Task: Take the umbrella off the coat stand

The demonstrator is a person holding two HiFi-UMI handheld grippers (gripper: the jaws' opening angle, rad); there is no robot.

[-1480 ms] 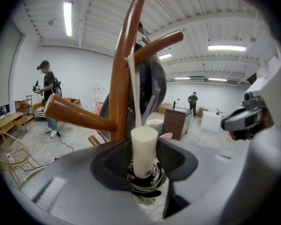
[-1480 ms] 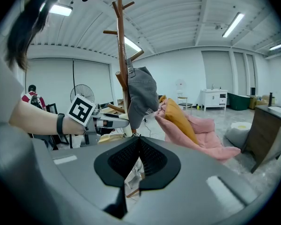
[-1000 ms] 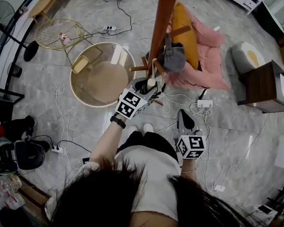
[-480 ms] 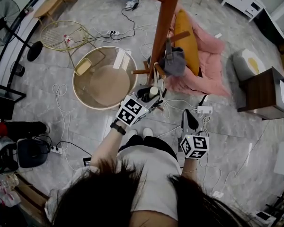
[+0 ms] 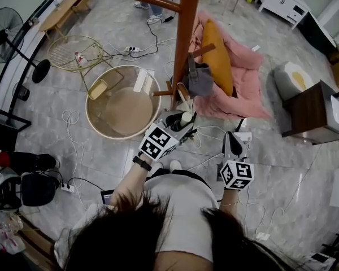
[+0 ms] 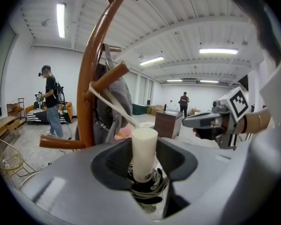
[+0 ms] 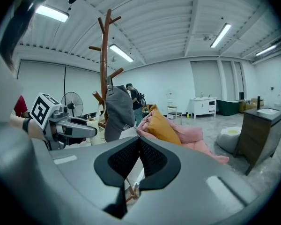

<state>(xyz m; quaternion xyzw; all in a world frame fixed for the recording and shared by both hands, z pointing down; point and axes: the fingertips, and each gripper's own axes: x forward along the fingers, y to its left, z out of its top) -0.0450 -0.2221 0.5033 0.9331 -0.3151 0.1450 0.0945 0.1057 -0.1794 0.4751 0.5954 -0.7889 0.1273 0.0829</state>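
The umbrella's cream handle [image 6: 144, 150] stands upright between the jaws of my left gripper [image 6: 145, 161], which is shut on it. The black folded canopy [image 6: 147, 187] bunches just below. A pale strap [image 6: 110, 102] runs from the handle up to a peg of the orange-brown coat stand [image 6: 90, 78]. In the head view the left gripper [image 5: 179, 122] holds the handle [image 5: 186, 117] close to the stand's post [image 5: 183, 33]. My right gripper [image 5: 233, 141] hangs to the right, apart from the stand. Its jaws are shut [image 7: 139, 146] with nothing between them.
A grey cap [image 5: 200, 81] hangs on the stand. Left of it stand a round glass table [image 5: 123, 102] and a gold wire table [image 5: 73, 47]. A pink blanket [image 5: 243, 78] with an orange cushion [image 5: 214, 49] lies behind. A dark cabinet [image 5: 316, 106] stands right. Cables cross the floor.
The left gripper, still shut on the handle, has drawn a little back from the stand's post and risen slightly. The right gripper has moved along beside it.
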